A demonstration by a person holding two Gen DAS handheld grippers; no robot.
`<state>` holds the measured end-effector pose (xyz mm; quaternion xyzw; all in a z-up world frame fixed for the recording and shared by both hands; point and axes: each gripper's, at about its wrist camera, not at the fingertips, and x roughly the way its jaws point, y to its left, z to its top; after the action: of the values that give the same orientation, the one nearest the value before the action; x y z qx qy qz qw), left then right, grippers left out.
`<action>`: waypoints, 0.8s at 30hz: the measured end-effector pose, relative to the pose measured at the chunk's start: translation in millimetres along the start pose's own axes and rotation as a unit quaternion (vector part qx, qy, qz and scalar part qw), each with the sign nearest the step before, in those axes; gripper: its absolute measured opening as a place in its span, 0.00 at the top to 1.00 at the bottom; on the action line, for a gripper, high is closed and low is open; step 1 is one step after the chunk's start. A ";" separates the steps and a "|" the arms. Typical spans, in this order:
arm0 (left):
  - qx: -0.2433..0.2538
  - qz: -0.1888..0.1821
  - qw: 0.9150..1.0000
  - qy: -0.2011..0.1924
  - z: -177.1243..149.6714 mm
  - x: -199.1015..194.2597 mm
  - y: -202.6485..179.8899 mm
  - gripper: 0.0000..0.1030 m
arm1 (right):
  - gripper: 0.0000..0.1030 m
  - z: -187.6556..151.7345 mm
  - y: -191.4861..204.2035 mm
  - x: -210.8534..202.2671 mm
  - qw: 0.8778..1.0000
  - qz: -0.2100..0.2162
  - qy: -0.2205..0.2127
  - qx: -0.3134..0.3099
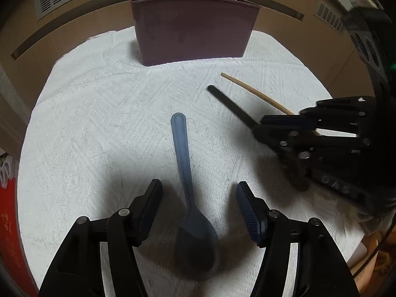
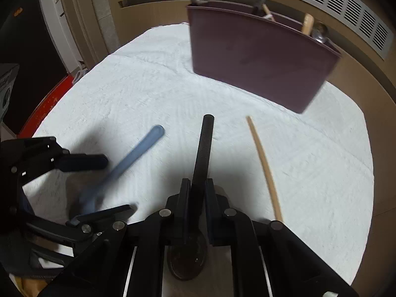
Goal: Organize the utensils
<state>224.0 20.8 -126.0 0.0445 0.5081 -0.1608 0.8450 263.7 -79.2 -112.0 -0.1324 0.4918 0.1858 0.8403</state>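
A blue spoon (image 1: 182,153) lies on the white towel (image 1: 99,113), handle pointing away toward the maroon caddy (image 1: 195,32). My left gripper (image 1: 198,186) is open and straddles the spoon's neck, with neither pad touching it. My right gripper (image 2: 198,185) is shut on the handle of a black spoon (image 2: 205,143), whose round bowl hangs below the fingers. In the right wrist view the blue spoon (image 2: 138,151) looks blurred between the fingers of the left gripper (image 2: 113,185). The left wrist view shows the right gripper (image 1: 264,126) holding the black spoon (image 1: 230,104) at the right.
A wooden chopstick (image 2: 264,168) lies on the towel right of the black spoon, partly under the right gripper. The caddy (image 2: 255,59) holds wooden handles and a metal spoon (image 2: 320,34). A red object (image 1: 10,227) sits beyond the towel's left edge. Vented panels run behind.
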 end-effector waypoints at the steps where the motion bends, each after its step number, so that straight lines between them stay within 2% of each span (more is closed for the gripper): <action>1: 0.000 0.001 1.000 0.002 0.5 0.5 -1.3 0.37 | 0.90 -2.0 -3.8 -0.9 1.000 0.001 0.000 0.003; 5: -0.010 0.000 1.000 0.005 2.3 0.4 -1.2 0.37 | 0.89 -0.8 -18.2 -1.4 1.000 0.009 0.000 0.020; 11: -0.027 -0.013 1.000 0.008 2.3 -2.5 6.0 0.37 | 0.88 20.2 -8.2 16.3 1.000 -0.001 0.005 0.011; 17: -0.032 -0.011 0.999 0.012 3.1 -2.0 5.7 0.37 | 0.88 21.7 -6.5 16.4 1.000 -0.005 0.011 0.001; 21: -0.046 -0.017 0.998 0.025 8.3 -0.8 9.4 0.37 | 0.89 11.8 -11.0 5.1 1.000 0.005 -0.004 -0.004; 24: -0.083 -0.033 0.995 0.034 15.5 -2.5 21.2 0.38 | 0.89 3.0 -21.4 -18.3 0.999 0.019 -0.035 0.004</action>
<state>242.8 37.6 -118.2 -0.0374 0.5496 -0.1441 0.8221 267.3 -100.4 -93.6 -0.1125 0.4656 0.2043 0.8537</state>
